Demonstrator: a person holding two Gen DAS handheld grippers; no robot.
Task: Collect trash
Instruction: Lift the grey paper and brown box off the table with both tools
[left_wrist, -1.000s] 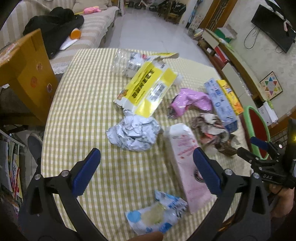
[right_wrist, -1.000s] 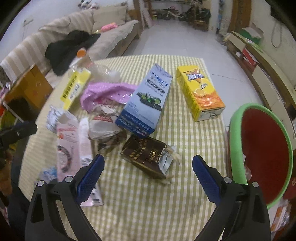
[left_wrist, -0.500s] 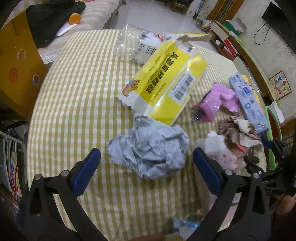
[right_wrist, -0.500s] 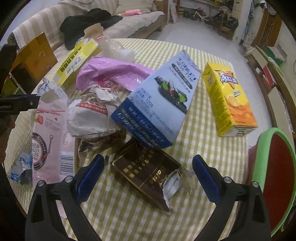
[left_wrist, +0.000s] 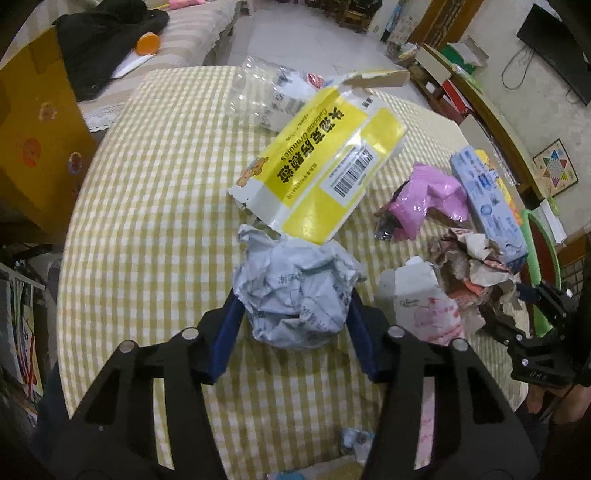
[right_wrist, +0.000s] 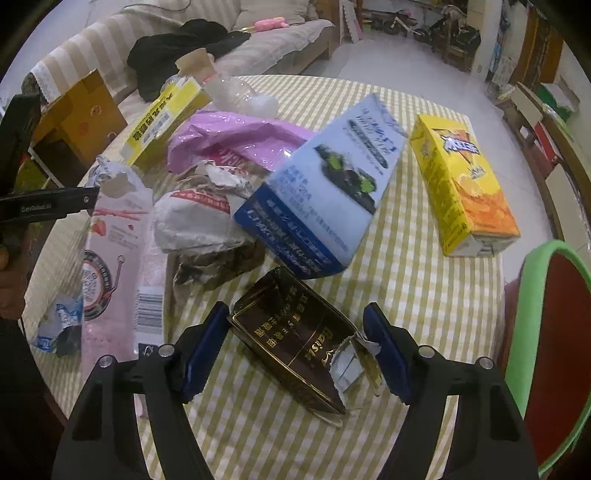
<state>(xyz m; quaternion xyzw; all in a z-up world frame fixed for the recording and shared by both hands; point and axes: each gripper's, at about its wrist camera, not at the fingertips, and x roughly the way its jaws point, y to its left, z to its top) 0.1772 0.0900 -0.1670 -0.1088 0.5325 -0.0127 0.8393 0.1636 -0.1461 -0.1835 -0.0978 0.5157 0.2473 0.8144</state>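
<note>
Both our grippers have dropped and are closing: left gripper (left_wrist: 293, 314) around the paper ball (left_wrist: 295, 295) mid-table, right gripper (right_wrist: 297, 341) around the brown packet (right_wrist: 295, 343) near the table's (right_wrist: 424, 288) edge; either may squirt free.

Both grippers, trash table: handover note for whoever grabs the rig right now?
Left gripper: jaws closing around the crumpled paper ball; pads at its sides, ball not lifted.
Right gripper: jaws closing around the dark brown box; right pad not yet on it, box flat on the table.
Elsewhere on the table: yellow-white box, clear bottle, pink bag, blue carton, orange-yellow carton, pink pouch, burger wrapper, small blue wrapper.
Green-rimmed bin at the right edge.
Done: nothing visibly binned.
Left: finish both grasps, drop them in, clear the rest.
</note>
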